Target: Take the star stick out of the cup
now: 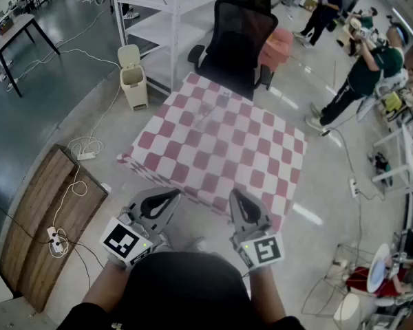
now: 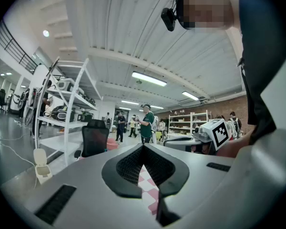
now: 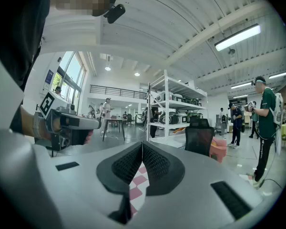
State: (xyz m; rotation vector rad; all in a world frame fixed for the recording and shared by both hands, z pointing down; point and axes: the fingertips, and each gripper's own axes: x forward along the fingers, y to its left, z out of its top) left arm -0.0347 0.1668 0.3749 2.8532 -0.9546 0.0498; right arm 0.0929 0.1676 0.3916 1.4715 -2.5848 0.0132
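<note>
Held just short of the checked table's (image 1: 193, 163) near edge, the left gripper (image 1: 173, 194) was kept closed on nothing, and the right gripper (image 1: 235, 194) likewise. Open floor was seen along both side edges. Whether a faint clear shape (image 1: 221, 102) near the far edge was the cup or the star stick could not be told.

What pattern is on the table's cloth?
Pink-and-white checks cover the cloth; the head view shows it best.

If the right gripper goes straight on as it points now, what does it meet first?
Probably the checkered table just ahead of the right gripper; its height over it is unclear.
</note>
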